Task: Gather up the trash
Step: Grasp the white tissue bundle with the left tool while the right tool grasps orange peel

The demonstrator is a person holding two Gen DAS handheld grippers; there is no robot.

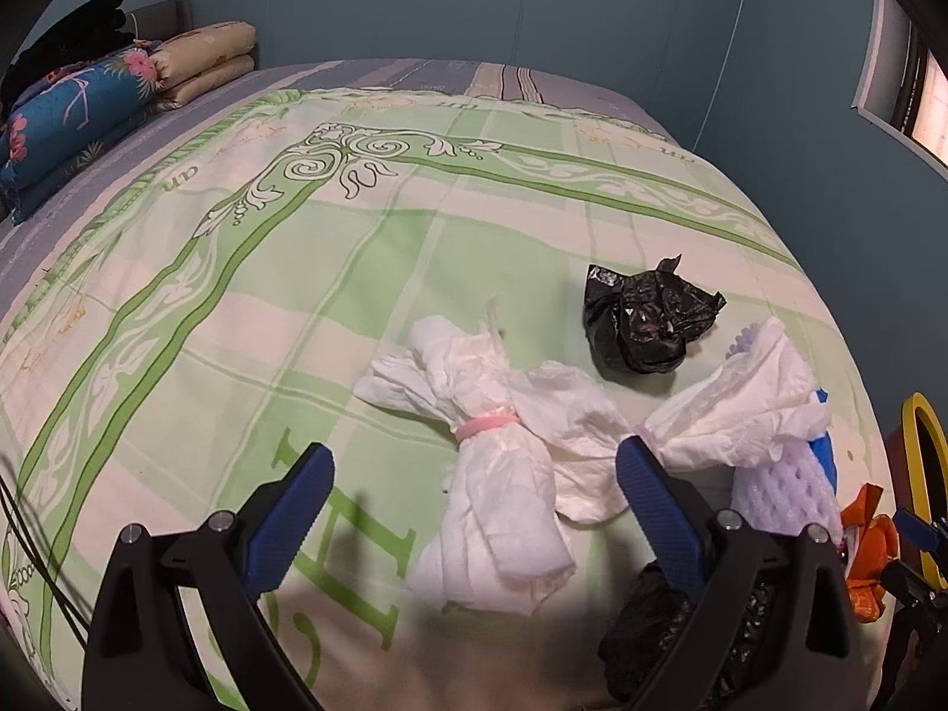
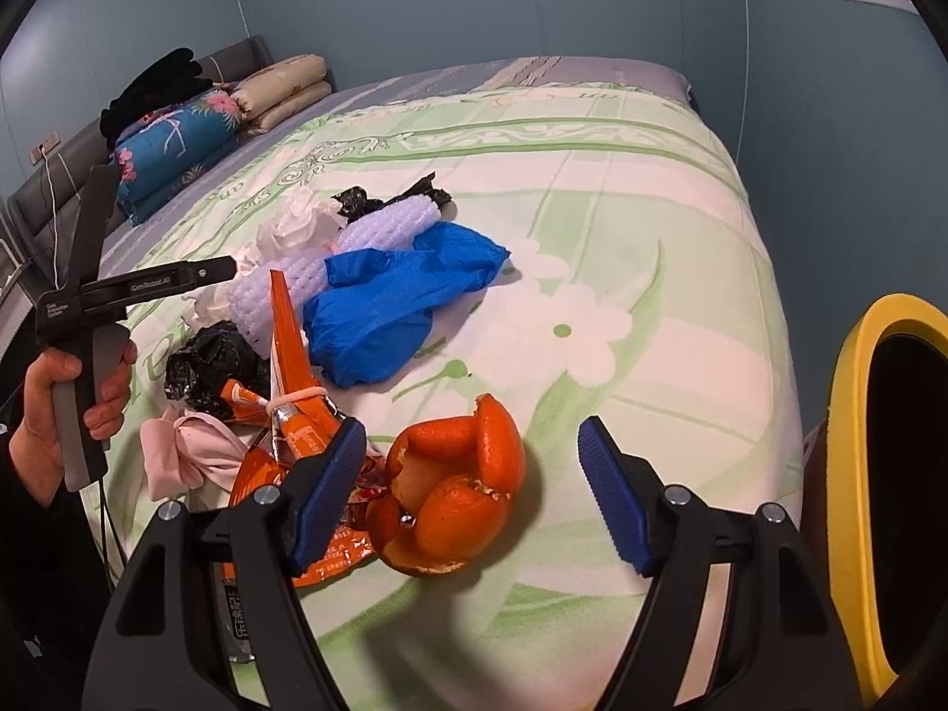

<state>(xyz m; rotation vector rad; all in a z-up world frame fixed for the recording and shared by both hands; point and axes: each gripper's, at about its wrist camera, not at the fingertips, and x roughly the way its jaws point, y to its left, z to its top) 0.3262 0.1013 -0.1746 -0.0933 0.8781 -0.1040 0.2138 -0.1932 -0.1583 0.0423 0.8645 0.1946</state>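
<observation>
Through my left wrist camera, my left gripper [image 1: 474, 465] hangs over the bed [image 1: 249, 272] with its ribbed blue pads spread wide and nothing pinched. Between them lies a soft white tissue bundle [image 1: 492, 462] cinched by a pink band [image 1: 487, 425]. Toward the bed's far edge from it sits a crumpled, glossy black plastic bag [image 1: 646, 320]. By my right pad is a second white wad [image 1: 752, 391], with dimpled foam netting [image 1: 782, 486] touching it. Only this view shows the banded bundle whole.

Through my right wrist camera, my right gripper [image 2: 471, 474] is also spread, pads apart and pressing on nothing. The orange peel [image 2: 456, 486] lies between them near the bed's near edge, curled and waxy, closer to my left pad. Behind that pad lies an orange snack wrapper [image 2: 296, 397], tied with a rubber band, and a pink scrap [image 2: 178, 450]. Further in, the wrinkled blue plastic glove [image 2: 397, 296] rests against the foam netting [image 2: 332, 260]. Only here do I see the yellow-rimmed bin [image 2: 853, 415] past the bed's right edge, and my left hand [image 2: 65, 409] around the other tool's handle.
</observation>
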